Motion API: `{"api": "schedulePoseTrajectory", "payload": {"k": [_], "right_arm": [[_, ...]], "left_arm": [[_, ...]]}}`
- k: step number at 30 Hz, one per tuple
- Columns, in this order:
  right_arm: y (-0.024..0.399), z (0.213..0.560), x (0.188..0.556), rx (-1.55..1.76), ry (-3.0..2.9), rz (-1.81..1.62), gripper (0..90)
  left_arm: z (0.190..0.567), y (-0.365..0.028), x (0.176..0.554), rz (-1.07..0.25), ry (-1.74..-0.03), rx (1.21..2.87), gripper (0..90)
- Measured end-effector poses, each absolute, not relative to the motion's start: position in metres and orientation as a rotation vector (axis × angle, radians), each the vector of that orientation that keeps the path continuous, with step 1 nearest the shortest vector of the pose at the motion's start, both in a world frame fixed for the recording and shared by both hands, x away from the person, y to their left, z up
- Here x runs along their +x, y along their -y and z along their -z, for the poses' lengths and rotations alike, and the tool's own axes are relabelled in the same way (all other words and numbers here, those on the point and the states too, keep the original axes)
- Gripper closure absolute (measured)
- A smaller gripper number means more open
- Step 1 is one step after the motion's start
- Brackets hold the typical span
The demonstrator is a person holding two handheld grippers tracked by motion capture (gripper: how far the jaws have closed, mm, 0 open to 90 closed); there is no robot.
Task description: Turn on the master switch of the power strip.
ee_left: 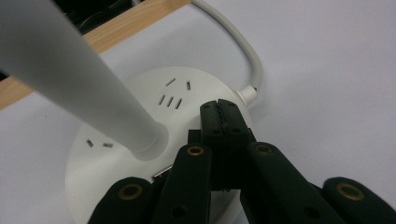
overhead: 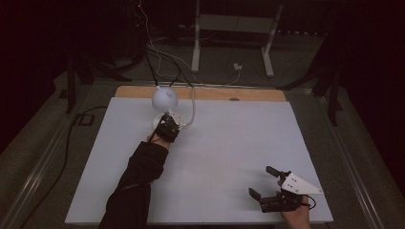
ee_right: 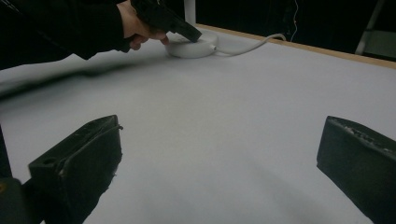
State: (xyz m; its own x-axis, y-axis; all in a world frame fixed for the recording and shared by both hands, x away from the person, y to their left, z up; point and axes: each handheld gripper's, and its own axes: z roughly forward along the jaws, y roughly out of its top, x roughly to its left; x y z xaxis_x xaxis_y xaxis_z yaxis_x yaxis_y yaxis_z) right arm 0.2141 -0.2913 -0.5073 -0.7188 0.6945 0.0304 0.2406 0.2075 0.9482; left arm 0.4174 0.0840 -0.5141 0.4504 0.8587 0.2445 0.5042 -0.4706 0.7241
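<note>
While the left gripper [ee_left: 223, 116] presses its closed black jaws down onto the round white plastic base [ee_left: 140, 93] of the desk lamp, the work looks well begun but not finished. That base, with socket slots in its top, sits on the white table sheet [overhead: 229, 157] near the wooden far edge [overhead: 248, 93]. Its thick white stem [ee_left: 79, 88] rises just beside the jaws, and its white globe head [overhead: 165, 98] sits above the base in the high view. The jaws meet tip to tip with nothing visibly between them (so this reads as a push on a switch, not a grasp). The reach to the base is done; whether the press has taken effect I cannot tell, since the globe shows no clear glow against the dim room. A white cord [ee_left: 243, 51] leaves the base and curves toward the wooden edge.

Well apart from the base, at the near side of the sheet, the right gripper [overhead: 264, 181] hangs idle with its jaws spread wide over bare surface. What seems left is lifting the left gripper off the base.
</note>
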Motion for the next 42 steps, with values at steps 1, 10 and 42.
{"api": "schedulePoseTrajectory", "payload": {"k": [1,10,42], "right_arm": [[0.291,0.507,0.214,0.870,-2.083,-1.524,0.0],[0.292,0.507,0.214,0.872,-2.078,-1.528,0.0],[0.293,0.507,0.214,0.883,-2.073,-1.532,0.0]], "left_arm": [[0.514,-0.083,0.417,-0.821,-1.145,2.134,90.0],[0.512,-0.088,0.414,-0.823,-1.104,2.118,90.0],[0.483,-0.097,0.402,-0.562,-1.119,2.020,77.6]]}}
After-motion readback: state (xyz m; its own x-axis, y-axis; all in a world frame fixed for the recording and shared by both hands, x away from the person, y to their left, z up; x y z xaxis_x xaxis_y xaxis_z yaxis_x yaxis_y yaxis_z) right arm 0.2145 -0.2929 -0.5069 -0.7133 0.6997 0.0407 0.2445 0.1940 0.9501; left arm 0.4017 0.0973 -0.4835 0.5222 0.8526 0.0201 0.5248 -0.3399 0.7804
